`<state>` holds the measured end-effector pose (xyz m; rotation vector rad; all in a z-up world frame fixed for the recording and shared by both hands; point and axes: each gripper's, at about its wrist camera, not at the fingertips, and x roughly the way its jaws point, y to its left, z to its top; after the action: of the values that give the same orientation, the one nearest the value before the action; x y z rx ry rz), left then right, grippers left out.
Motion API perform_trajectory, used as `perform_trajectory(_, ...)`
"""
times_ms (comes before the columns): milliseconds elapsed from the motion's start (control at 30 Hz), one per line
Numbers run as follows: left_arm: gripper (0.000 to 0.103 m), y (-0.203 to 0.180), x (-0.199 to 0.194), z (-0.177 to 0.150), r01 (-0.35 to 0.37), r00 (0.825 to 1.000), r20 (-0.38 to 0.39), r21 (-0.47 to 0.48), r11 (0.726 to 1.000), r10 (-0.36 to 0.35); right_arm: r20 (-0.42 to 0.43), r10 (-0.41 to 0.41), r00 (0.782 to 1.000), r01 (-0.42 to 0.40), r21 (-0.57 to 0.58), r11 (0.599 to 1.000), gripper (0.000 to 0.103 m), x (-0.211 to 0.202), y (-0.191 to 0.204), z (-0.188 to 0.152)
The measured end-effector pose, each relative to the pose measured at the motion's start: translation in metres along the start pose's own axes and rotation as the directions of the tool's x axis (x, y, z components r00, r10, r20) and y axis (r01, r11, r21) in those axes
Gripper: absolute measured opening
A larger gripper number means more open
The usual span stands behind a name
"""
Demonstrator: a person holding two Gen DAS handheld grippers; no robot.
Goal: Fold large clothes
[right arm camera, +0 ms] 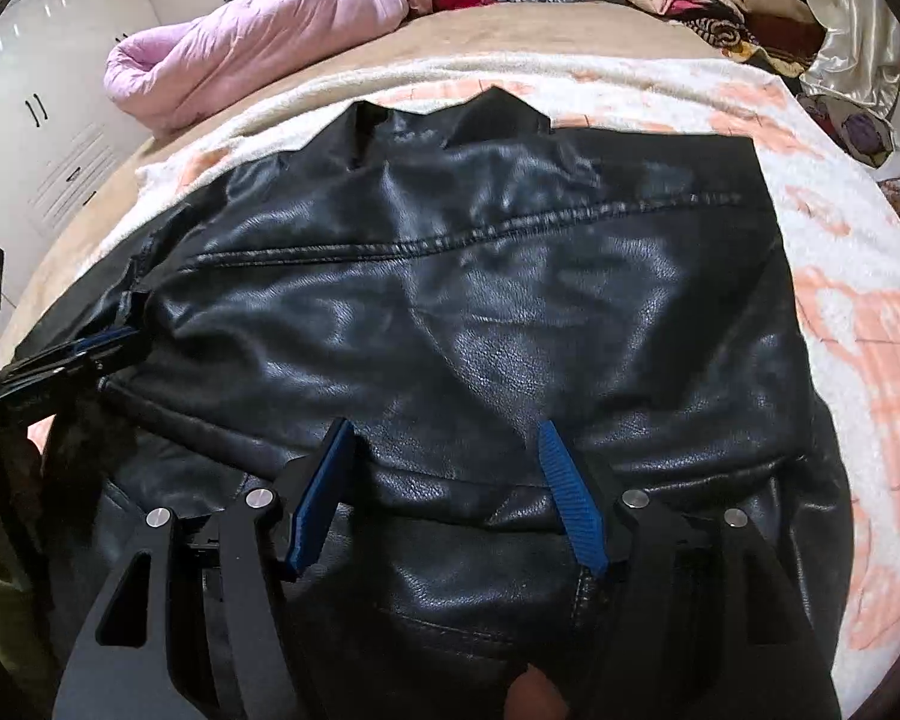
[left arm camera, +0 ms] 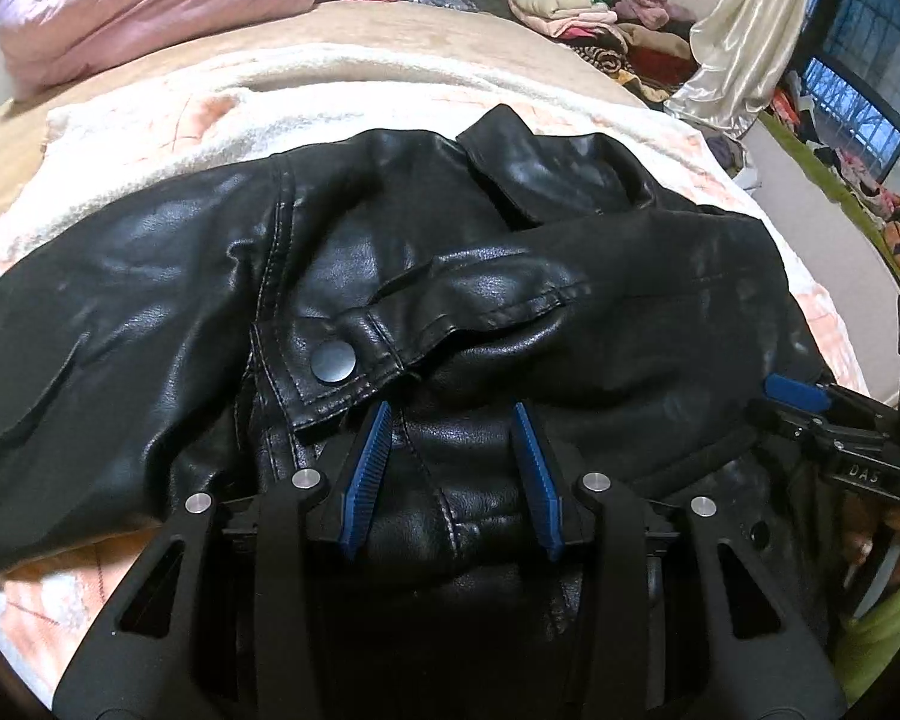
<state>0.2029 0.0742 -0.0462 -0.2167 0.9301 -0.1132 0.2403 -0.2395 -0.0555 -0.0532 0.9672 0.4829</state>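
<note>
A black leather jacket [left arm camera: 390, 276] lies spread on the bed, collar at the far side, with a snap-button cuff [left arm camera: 333, 360] folded over its middle. My left gripper [left arm camera: 453, 414] is open, its blue pads just above the jacket's near part, holding nothing. My right gripper [right arm camera: 444, 432] is open too, hovering over the jacket's back panel [right arm camera: 480, 312] near the hem. The right gripper shows at the right edge of the left wrist view [left arm camera: 810, 402]. The left gripper shows at the left edge of the right wrist view [right arm camera: 78, 354].
The jacket rests on a white and peach fleece blanket [right arm camera: 858, 312] over a tan bed cover [left arm camera: 390, 24]. A pink quilt [right arm camera: 252, 42] lies at the far left. Piles of folded clothes [left arm camera: 582, 6] sit at the far right, beside a cream satin curtain [left arm camera: 744, 30].
</note>
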Motion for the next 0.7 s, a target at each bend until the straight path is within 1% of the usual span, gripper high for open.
perform_trajectory(67, 0.034, -0.002, -0.006, 0.002, -0.002, 1.000, 0.007, 0.004, 1.000, 0.002, 0.021, 0.001, 1.000, -0.001, -0.013, 1.000, 0.063, -0.007, 0.002, 0.001)
perform_trajectory(133, 0.037, -0.003, -0.016, 0.005, 0.004, 1.000, 0.027, 0.005, 1.000, -0.005, 0.055, 0.004, 0.998, -0.002, -0.035, 0.999, 0.067, -0.017, 0.006, 0.002)
perform_trajectory(167, 0.041, -0.004, -0.020, 0.006, 0.013, 0.999, 0.036, -0.001, 1.000, -0.013, 0.067, 0.004, 0.998, -0.001, -0.041, 0.999, 0.069, -0.020, 0.007, 0.003)
perform_trajectory(200, 0.047, -0.005, -0.024, 0.007, 0.019, 0.999, 0.042, -0.004, 1.000, -0.019, 0.087, 0.005, 0.996, 0.000, -0.049, 0.999, 0.075, -0.025, 0.010, 0.004)
perform_trajectory(233, 0.049, -0.006, -0.028, 0.008, 0.020, 0.999, 0.047, -0.005, 1.000, -0.020, 0.099, 0.006, 0.995, 0.000, -0.056, 0.998, 0.079, -0.029, 0.011, 0.006)
perform_trajectory(267, 0.055, -0.007, -0.031, 0.008, 0.017, 0.998, 0.054, -0.008, 1.000, -0.016, 0.107, 0.008, 0.994, -0.001, -0.061, 0.998, 0.081, -0.031, 0.012, 0.007)
perform_trajectory(300, 0.067, -0.008, -0.034, 0.008, 0.014, 0.998, 0.059, -0.014, 1.000, -0.014, 0.120, 0.013, 0.993, -0.005, -0.064, 0.998, 0.086, -0.034, 0.014, 0.007)
perform_trajectory(333, 0.075, -0.008, -0.037, 0.009, 0.013, 0.998, 0.065, -0.022, 1.000, -0.011, 0.129, 0.016, 0.991, -0.007, -0.066, 0.998, 0.092, -0.037, 0.016, 0.008)
perform_trajectory(367, 0.084, -0.008, -0.039, 0.009, 0.012, 0.997, 0.072, -0.026, 1.000, -0.010, 0.137, 0.016, 0.991, -0.006, -0.068, 0.998, 0.095, -0.039, 0.017, 0.008)
perform_trajectory(433, 0.086, -0.010, -0.043, 0.010, 0.006, 0.996, 0.084, -0.028, 1.000, -0.004, 0.163, 0.007, 0.987, 0.006, -0.075, 0.997, 0.098, -0.044, 0.022, 0.010)
perform_trajectory(467, 0.093, -0.010, -0.045, 0.010, 0.004, 0.996, 0.088, -0.029, 1.000, -0.002, 0.173, 0.003, 0.985, 0.010, -0.077, 0.997, 0.098, -0.046, 0.022, 0.010)
perform_trajectory(700, 0.094, -0.005, -0.056, 0.011, -0.033, 0.994, 0.099, -0.056, 0.998, 0.038, 0.206, -0.008, 0.978, 0.025, -0.079, 0.997, 0.099, -0.053, 0.031, 0.013)
